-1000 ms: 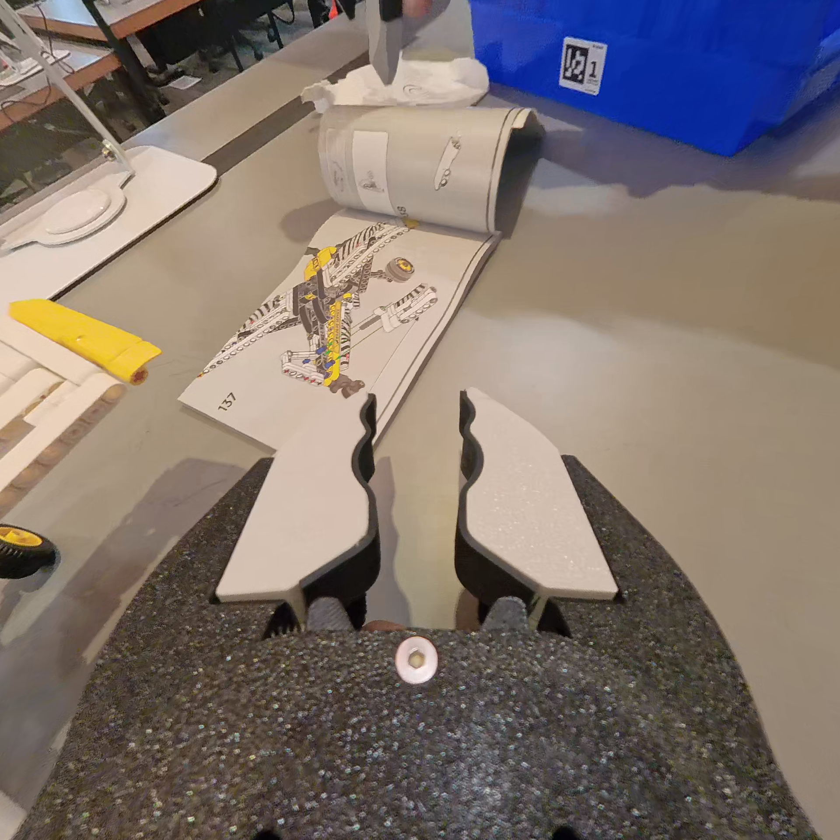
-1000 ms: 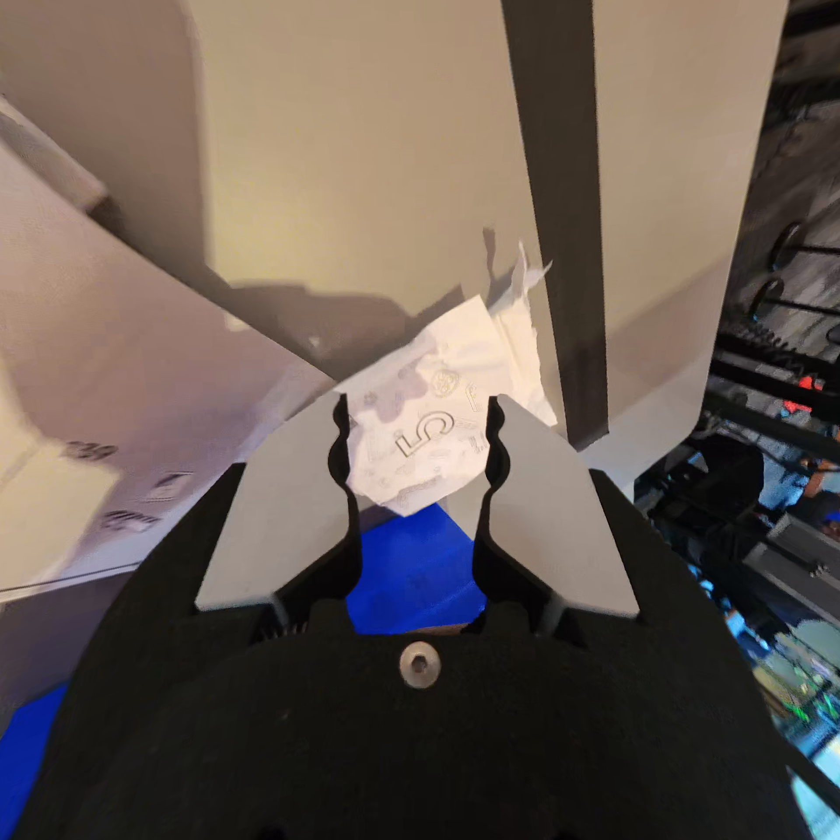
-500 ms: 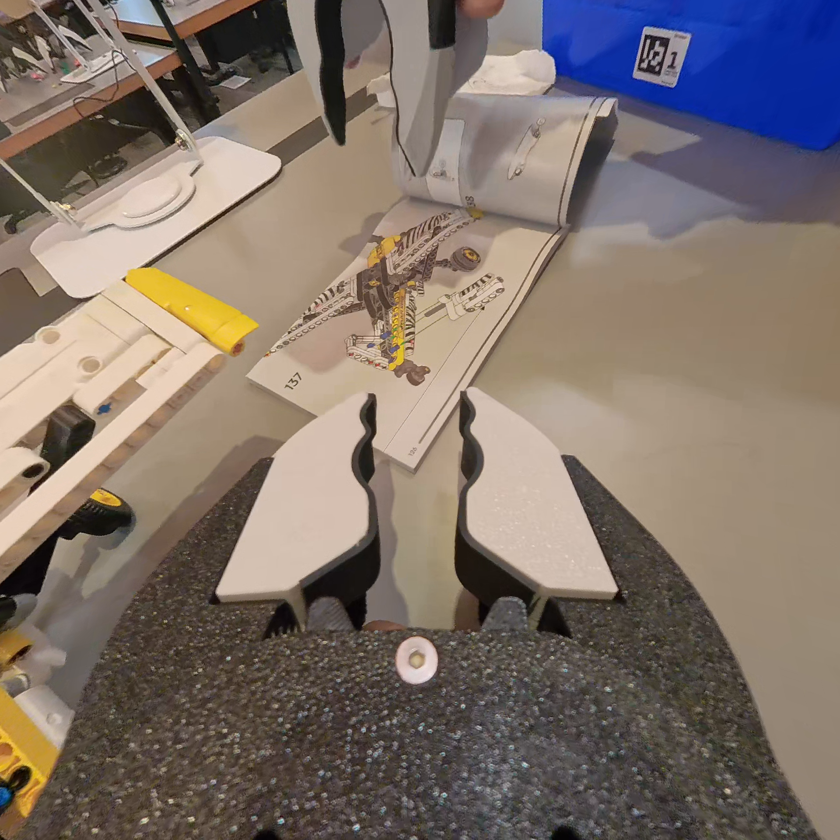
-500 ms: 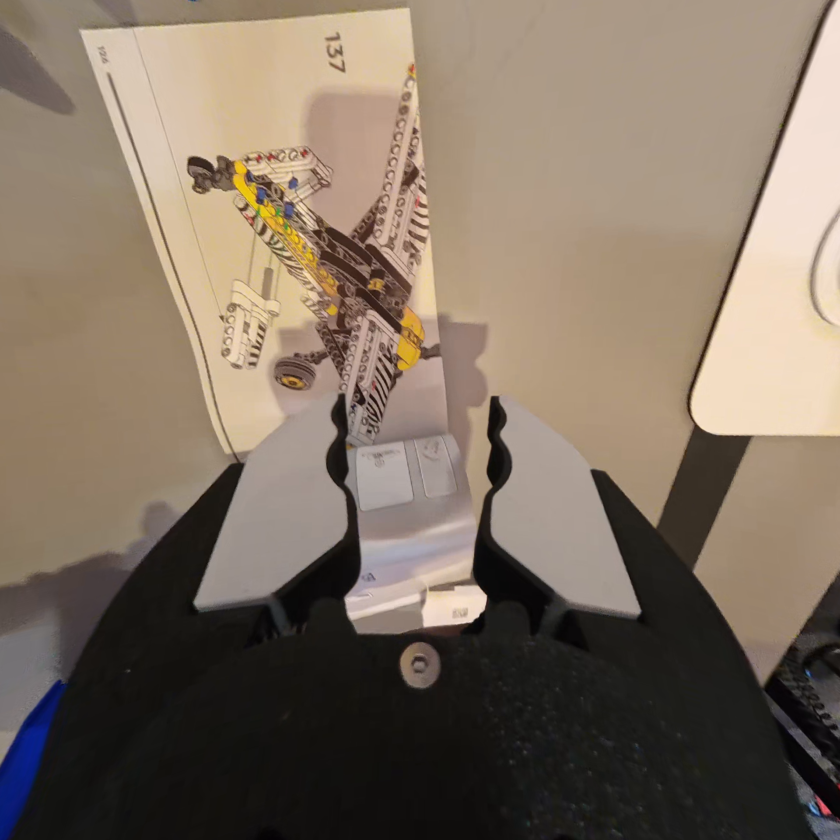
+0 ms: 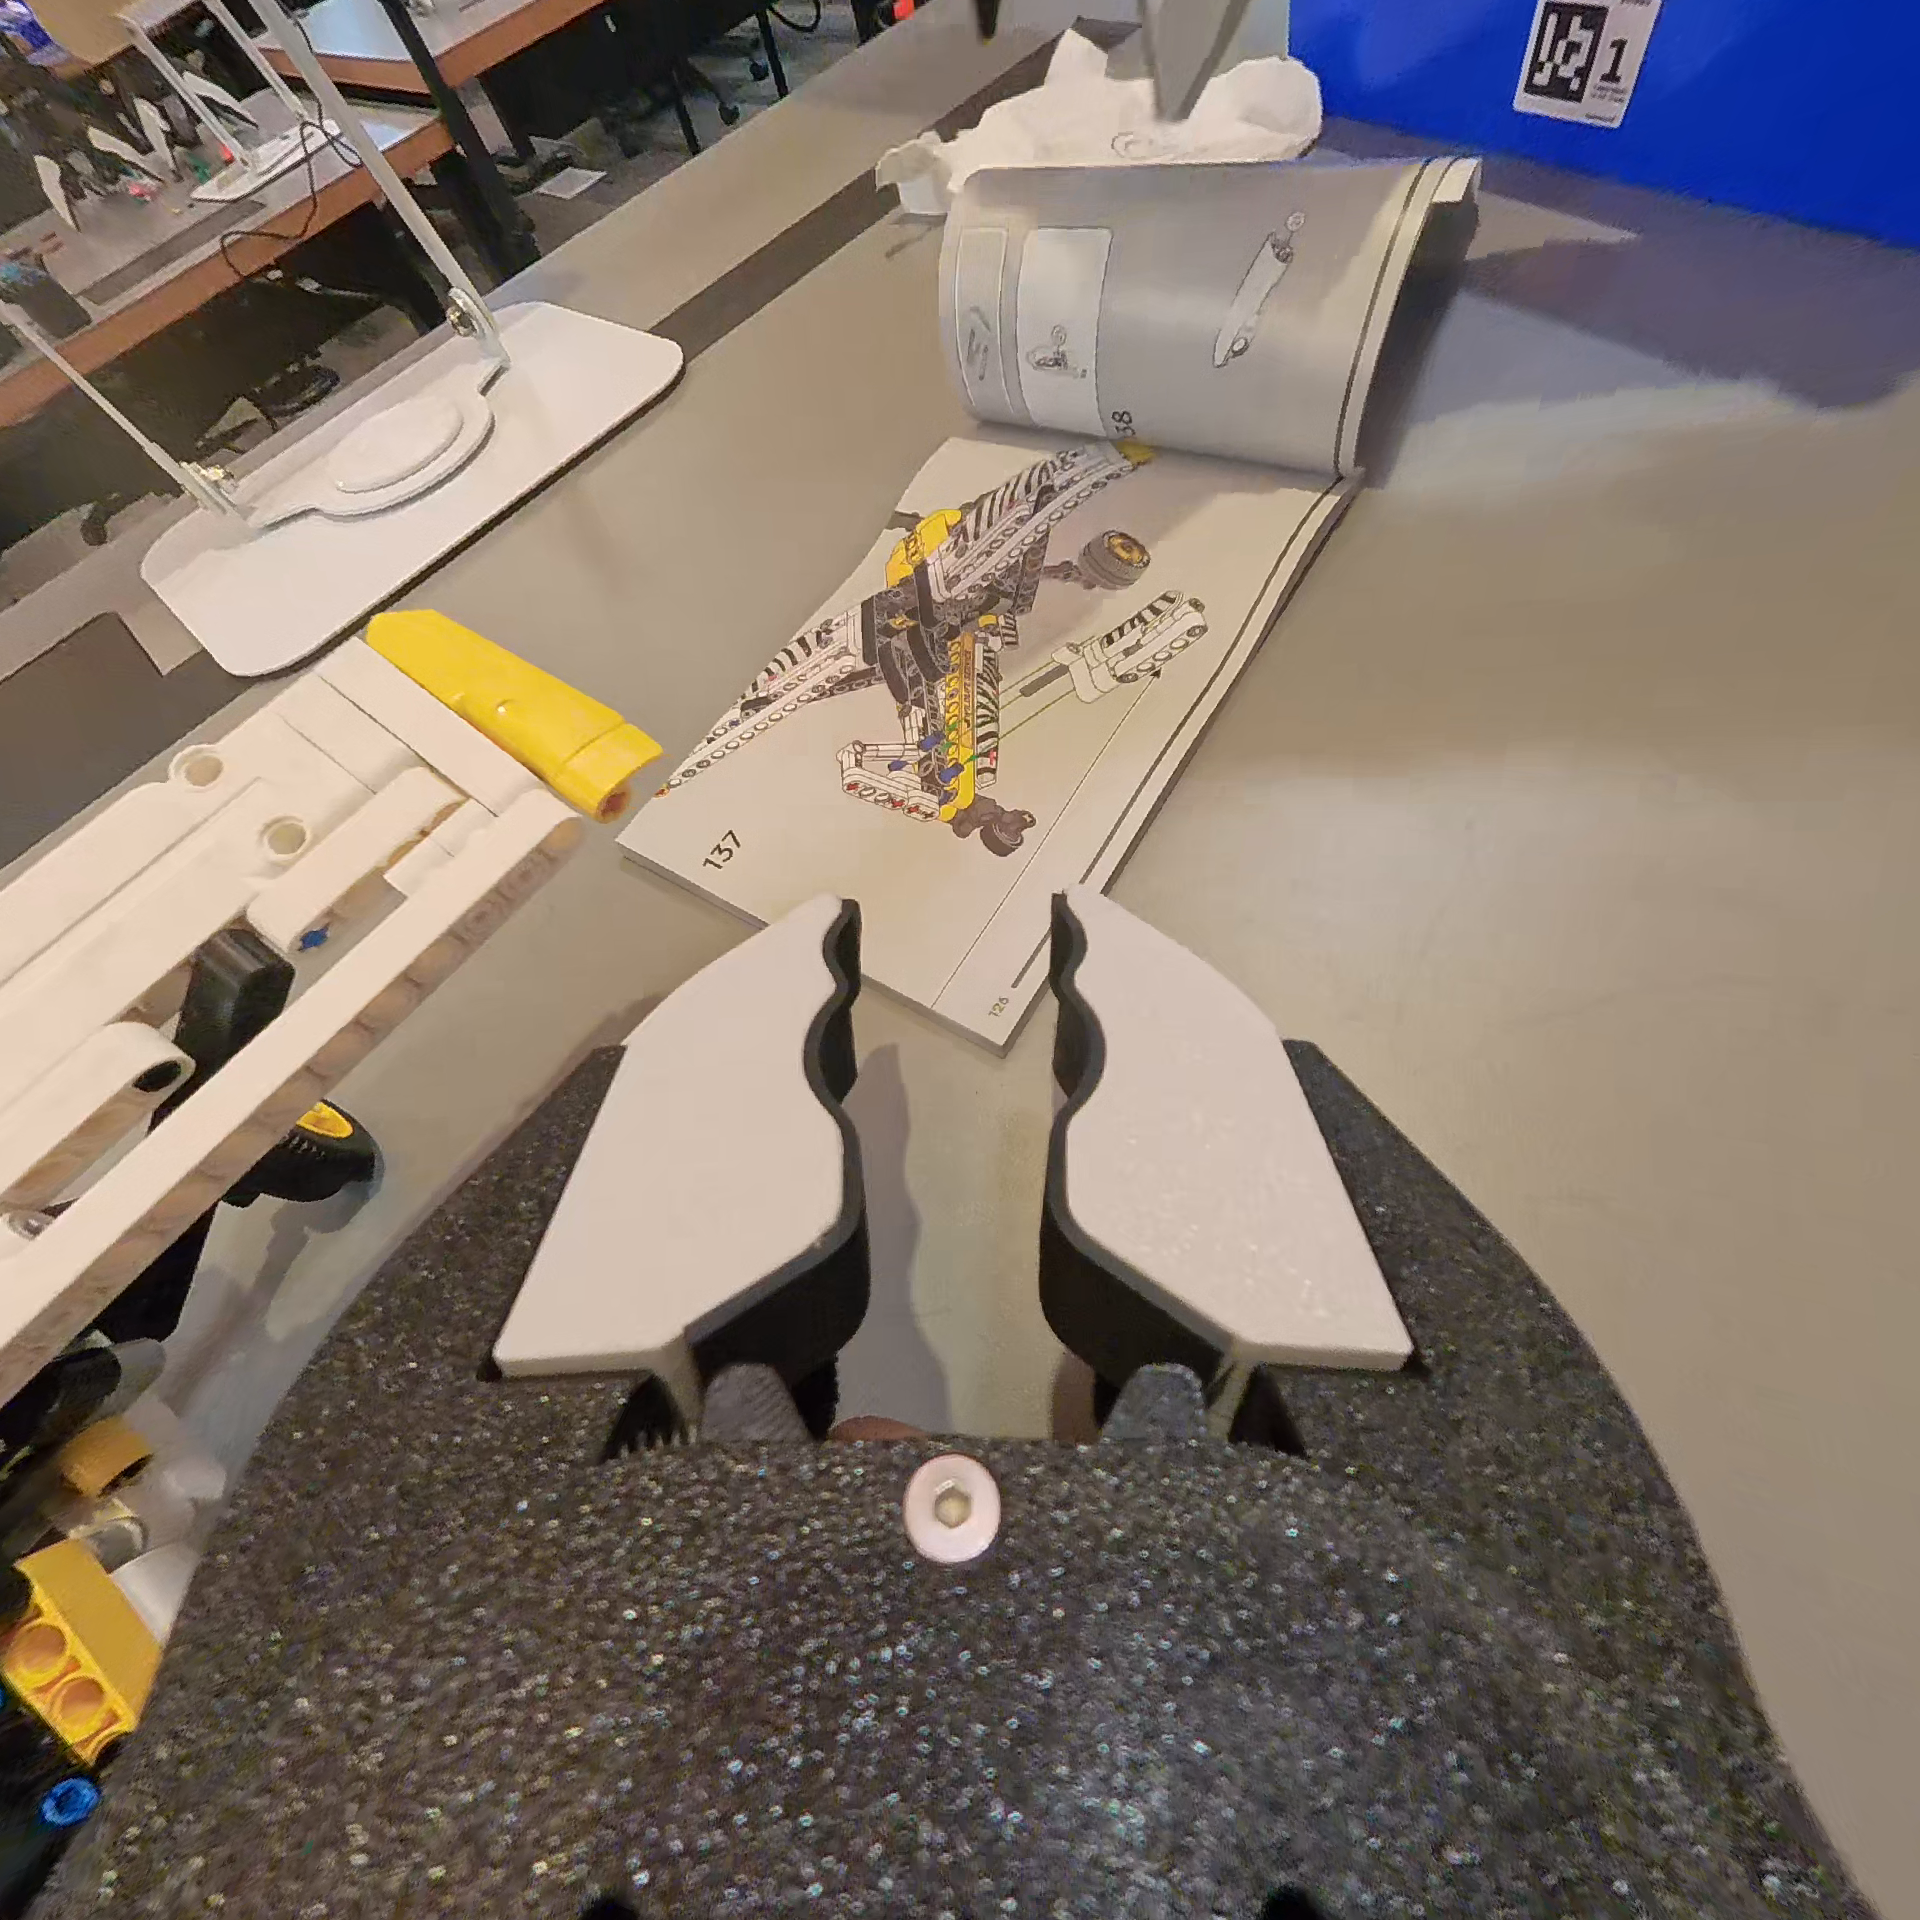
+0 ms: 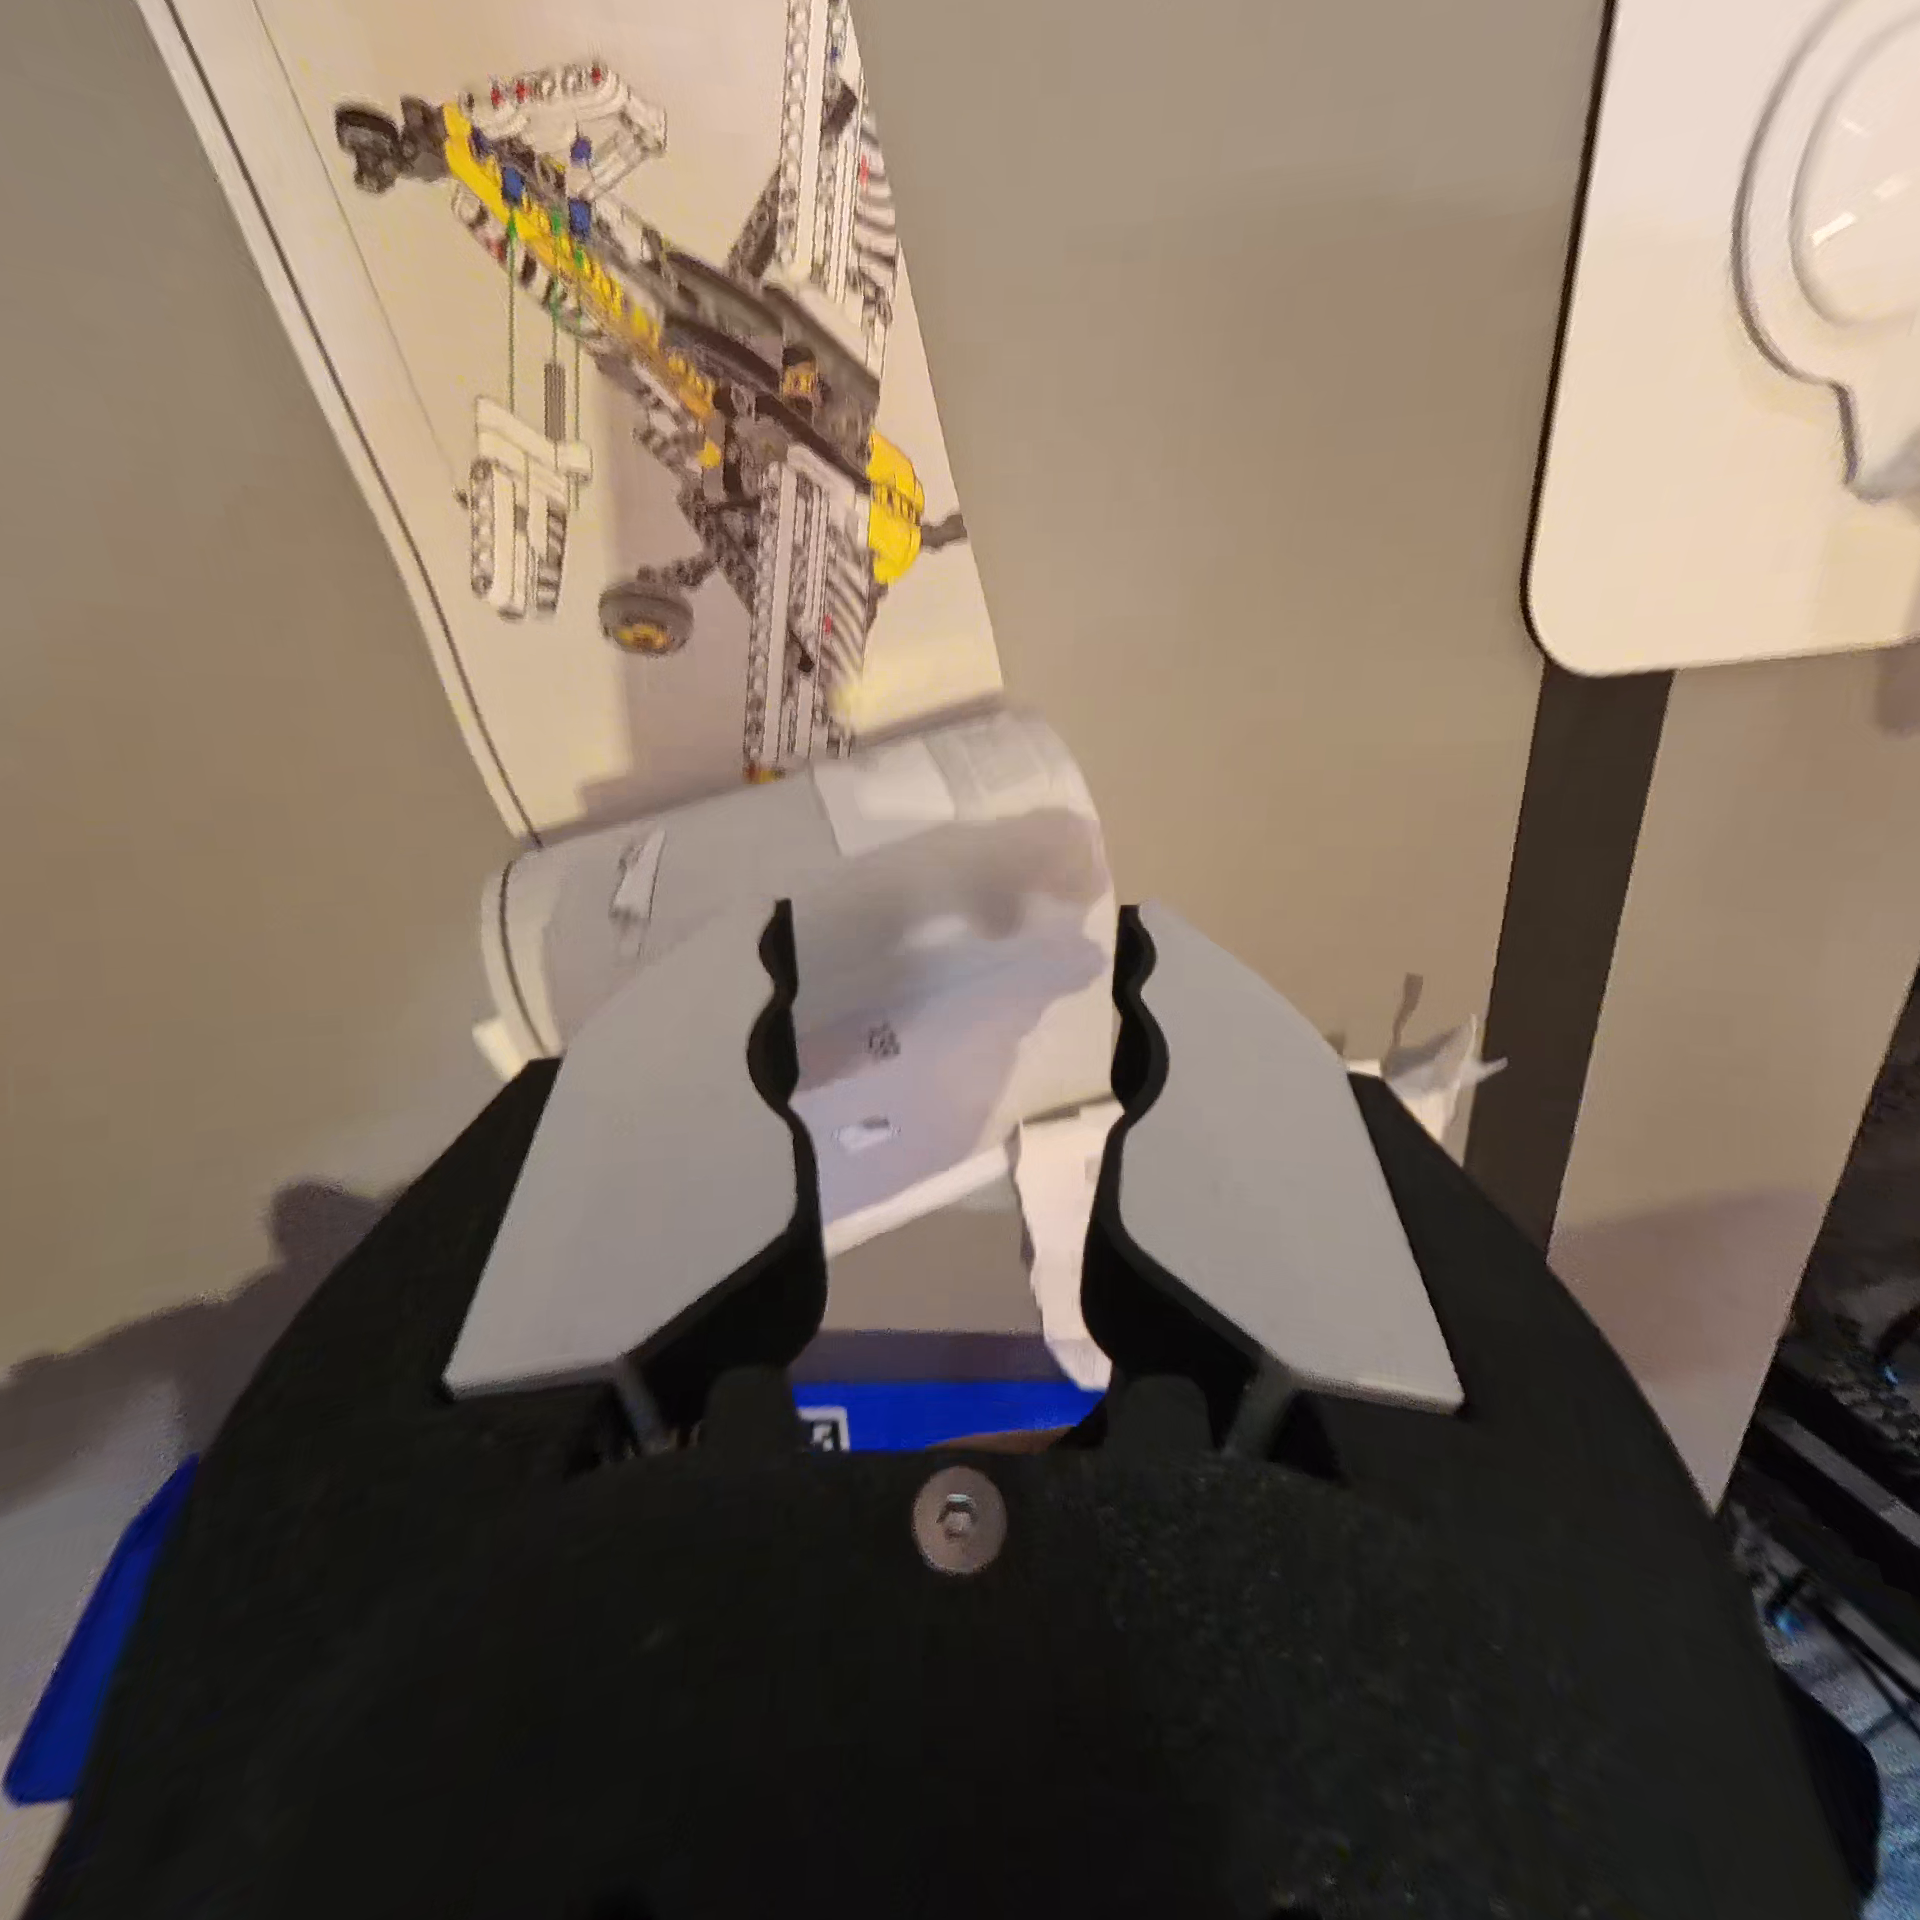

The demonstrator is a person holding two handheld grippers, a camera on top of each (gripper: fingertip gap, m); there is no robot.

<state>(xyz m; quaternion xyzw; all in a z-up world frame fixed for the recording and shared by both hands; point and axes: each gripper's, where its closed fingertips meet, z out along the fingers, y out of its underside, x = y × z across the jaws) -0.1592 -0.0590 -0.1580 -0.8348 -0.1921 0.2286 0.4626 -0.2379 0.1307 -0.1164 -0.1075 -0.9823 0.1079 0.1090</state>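
Left gripper [image 5: 954, 914] open, empty, above the booklet's [image 5: 935, 748] near corner; white-and-yellow brick model [image 5: 291, 883] at 9 o'clock, bare table [image 5: 1558, 935] at 3. Right gripper [image 6: 956, 925] open, empty, over the booklet's curled pages; white stand base [image 6: 1714, 343] at 1 o'clock.

We see a smooth, matt grey counter [image 5: 1507, 831] carrying a paper booklet [image 5: 935, 727] with a faint sheen. The left claw [image 5: 954, 914] has matt grey fingers [image 5: 717, 1132] on a rough, speckled foam-like body. Glossy yellow and white plastic pieces [image 5: 509, 696] lie nearby; crumpled white paper [image 5: 1049, 114] beyond.
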